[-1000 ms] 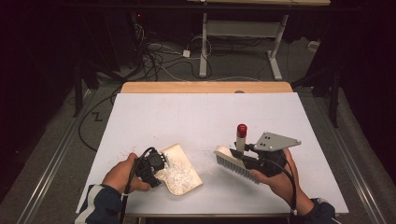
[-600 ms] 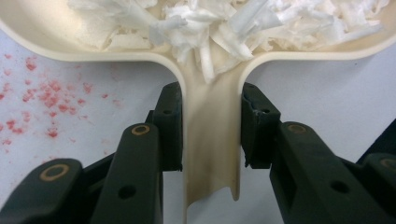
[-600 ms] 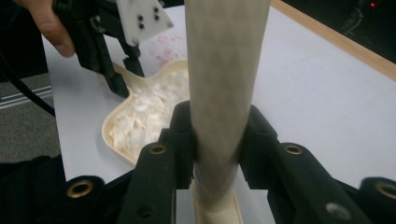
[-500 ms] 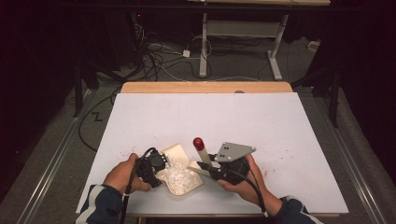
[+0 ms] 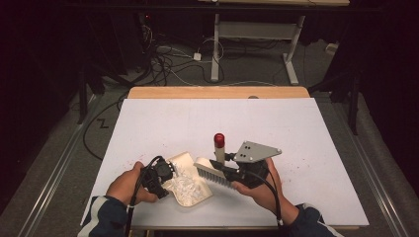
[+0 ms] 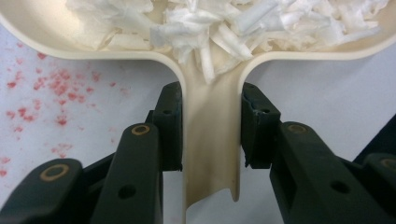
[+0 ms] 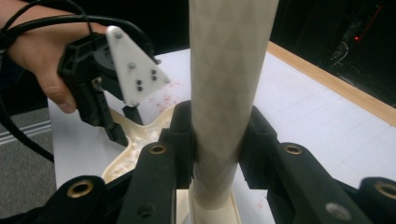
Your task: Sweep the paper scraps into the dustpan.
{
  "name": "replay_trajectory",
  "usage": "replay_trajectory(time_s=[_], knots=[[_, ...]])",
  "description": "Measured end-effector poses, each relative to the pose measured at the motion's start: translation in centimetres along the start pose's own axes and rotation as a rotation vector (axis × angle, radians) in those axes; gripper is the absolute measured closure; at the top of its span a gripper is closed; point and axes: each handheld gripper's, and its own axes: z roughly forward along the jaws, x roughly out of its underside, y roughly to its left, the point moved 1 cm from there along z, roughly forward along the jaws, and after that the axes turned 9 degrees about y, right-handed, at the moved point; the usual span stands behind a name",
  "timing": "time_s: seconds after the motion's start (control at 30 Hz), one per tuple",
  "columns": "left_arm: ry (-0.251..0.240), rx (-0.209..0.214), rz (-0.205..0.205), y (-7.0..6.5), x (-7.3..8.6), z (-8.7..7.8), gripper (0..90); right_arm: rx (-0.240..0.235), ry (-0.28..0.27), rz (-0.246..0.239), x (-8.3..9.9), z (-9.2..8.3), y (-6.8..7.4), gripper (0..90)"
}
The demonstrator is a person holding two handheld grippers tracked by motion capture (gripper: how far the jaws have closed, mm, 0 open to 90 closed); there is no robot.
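Left gripper (image 6: 211,126): clenched on dustpan (image 5: 190,185) handle, paper shreds (image 6: 224,23) just ahead. Right gripper (image 7: 217,140): clenched on brush (image 5: 213,173) handle, bristles beside dustpan, on bench (image 5: 296,128).

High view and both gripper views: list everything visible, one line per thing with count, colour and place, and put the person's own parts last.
Table: one, white top with a wooden far edge, centre of the high view.
Dustpan: one, cream, near left of the table, handle between the left jaws.
Paper scraps: a heap, white, inside the dustpan.
Brush: one, cream with a red-tipped handle, just right of the dustpan, handle between the right jaws.
Red specks: many, on the table beside the dustpan.
Desk frame: one, white, on the floor beyond the table.
Cables: several, dark and white, on the floor.
Left gripper: one, black, shut on the dustpan.
Right gripper: one, black, shut on the brush.
Hands: two, dark sleeves, at the near edge.
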Motion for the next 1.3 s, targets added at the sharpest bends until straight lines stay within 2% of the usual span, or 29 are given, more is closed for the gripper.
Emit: replay_trajectory(time_s=[0.2, 0.37, 0.43, 0.57, 0.6, 0.63, 0.8, 0.83, 0.87, 0.93, 0.97, 1.07, 1.17, 1.23, 1.3], knots=[[-0.011, -0.007, 0.005, 0.1, 0.5, -0.5, 63.3, 0.022, 0.018, 0.021, 0.3, 0.1, -0.8, 71.8], [-0.016, -0.008, -0.012, 0.5, 1.5, -1.0, 63.3, 0.038, 0.035, 0.013, 0.6, 0.7, -1.1, 71.8], [-0.02, -0.01, -0.021, 0.7, 1.9, -1.1, 63.3, 0.067, 0.041, 0.011, 0.8, 1.0, -1.2, 71.8], [-0.015, -0.005, -0.028, 0.8, 2.3, -1.0, 63.3, 0.088, 0.042, 0.025, 1.0, 1.4, -1.5, 71.8], [-0.015, -0.003, -0.029, 0.8, 2.3, -0.9, 63.3, 0.113, 0.045, 0.021, 1.3, 1.9, -1.5, 71.8], [-0.013, -0.002, -0.031, 0.8, 2.3, -0.9, 63.3, 0.113, 0.045, 0.021, 1.3, 1.9, -1.5, 71.8], [-0.003, 0.0, -0.036, 0.8, 2.1, -0.7, 63.3, 0.067, 0.032, 0.031, 1.5, 3.1, -0.6, 71.7], [-0.001, 0.0, -0.034, 0.8, 2.1, -0.7, 63.3, 0.044, 0.03, 0.019, 1.3, 3.3, 0.2, 71.7], [0.0, 0.001, -0.034, 0.8, 2.1, -0.7, 63.3, 0.032, 0.023, 0.018, 1.3, 3.4, 0.4, 71.8], [-0.005, 0.003, -0.038, 0.9, 2.0, -0.6, 63.3, -0.038, 0.018, 0.023, 1.1, 3.5, 0.9, 71.8], [-0.004, 0.004, -0.038, 0.9, 2.0, -0.6, 63.3, -0.05, 0.012, 0.029, 1.0, 3.6, 1.2, 71.8], [-0.004, 0.007, -0.041, 0.9, 2.0, -0.5, 63.3, -0.068, 0.006, 0.004, 0.8, 3.6, 1.7, 71.8], [-0.02, 0.018, -0.049, 1.1, 2.0, -0.5, 63.3, -0.083, -0.01, 0.015, 0.6, 3.0, 1.4, 71.7], [-0.023, 0.022, -0.051, 1.1, 2.1, -0.5, 63.3, -0.077, -0.021, 0.017, 0.3, 2.3, 1.1, 71.8], [-0.04, 0.027, -0.071, 1.1, 2.0, -0.5, 63.3, -0.073, -0.03, 0.019, 0.2, 1.9, 0.9, 71.7]])
